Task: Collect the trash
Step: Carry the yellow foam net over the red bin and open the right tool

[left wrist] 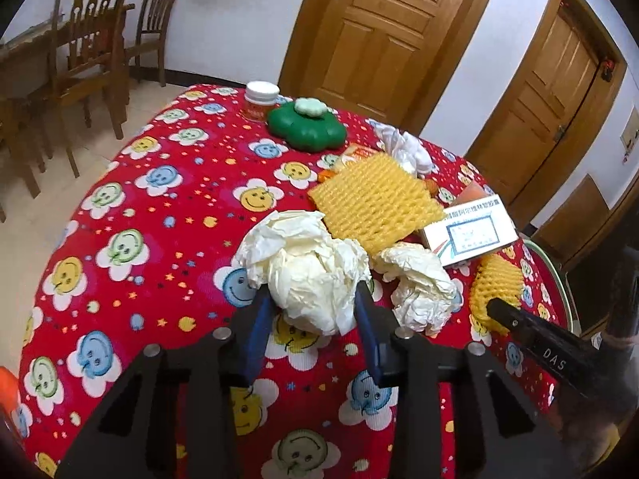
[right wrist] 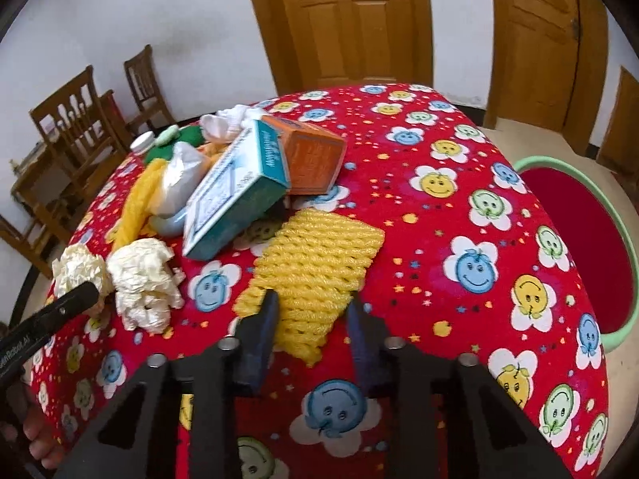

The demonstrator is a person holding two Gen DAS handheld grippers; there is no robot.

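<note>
Low centre of the left wrist view, our left gripper is clamped on a crumpled paper ball. Low centre of the right wrist view, our right gripper pinches the near end of a yellow foam net. Beyond, toward upper left: a teal box and an orange box on the red tablecloth.

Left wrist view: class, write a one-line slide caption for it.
Left gripper, fingers closed on a crumpled paper ball, on the red tablecloth.

Crumpled paper wad — matt, creased
</note>
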